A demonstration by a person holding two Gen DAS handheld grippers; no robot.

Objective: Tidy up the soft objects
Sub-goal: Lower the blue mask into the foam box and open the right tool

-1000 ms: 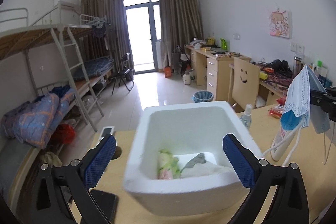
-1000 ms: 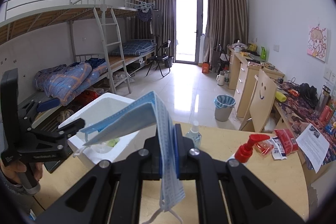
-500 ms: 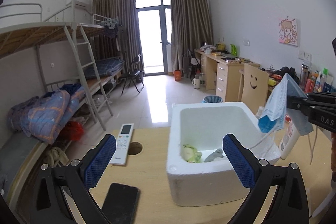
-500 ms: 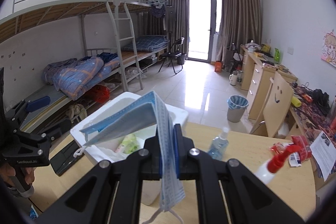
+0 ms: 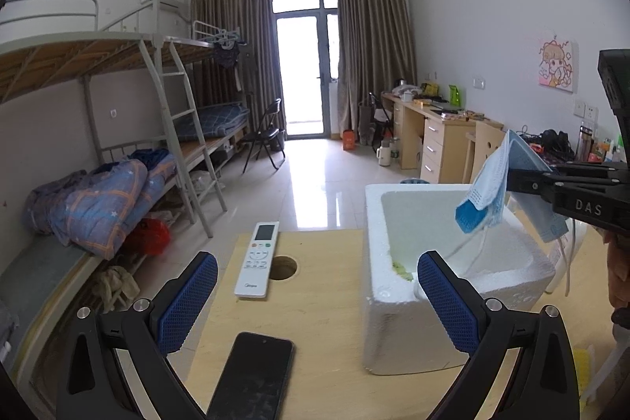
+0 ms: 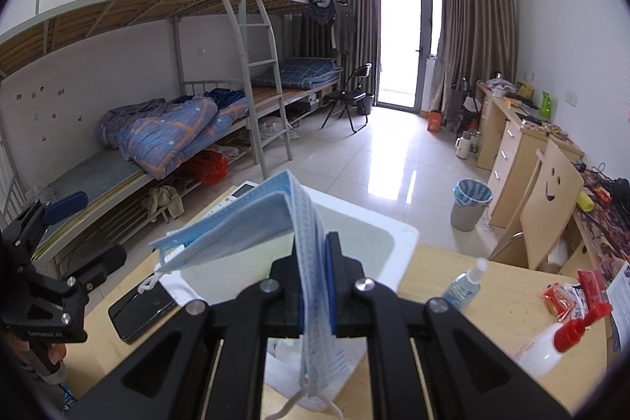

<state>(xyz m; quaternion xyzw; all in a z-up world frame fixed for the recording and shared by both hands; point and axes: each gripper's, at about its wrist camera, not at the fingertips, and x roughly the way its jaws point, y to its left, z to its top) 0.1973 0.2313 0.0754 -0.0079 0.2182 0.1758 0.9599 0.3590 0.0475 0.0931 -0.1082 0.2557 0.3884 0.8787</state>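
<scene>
A blue surgical mask (image 6: 240, 227) hangs folded from my right gripper (image 6: 315, 254), whose jaws are shut on it. The mask (image 5: 488, 191) hovers above the open white foam box (image 5: 397, 302); in the right wrist view the box (image 6: 374, 235) lies just beyond the fingers. A green soft item (image 5: 401, 268) shows on the box floor. My left gripper (image 5: 315, 298) stands open with nothing between its blue pads, to the left of the box, over the wooden table (image 5: 323, 306).
A white remote (image 5: 258, 258) and a black phone (image 5: 252, 376) lie on the table left of the box, beside a round cable hole (image 5: 282, 267). A small spray bottle (image 6: 464, 286), a red-capped bottle (image 6: 559, 337) and snack packets (image 6: 567, 298) sit to the right.
Both hands moved left. The box has slid from the middle to the right of the left wrist view, baring the remote and phone. The mask has come from beside the box to over it.
</scene>
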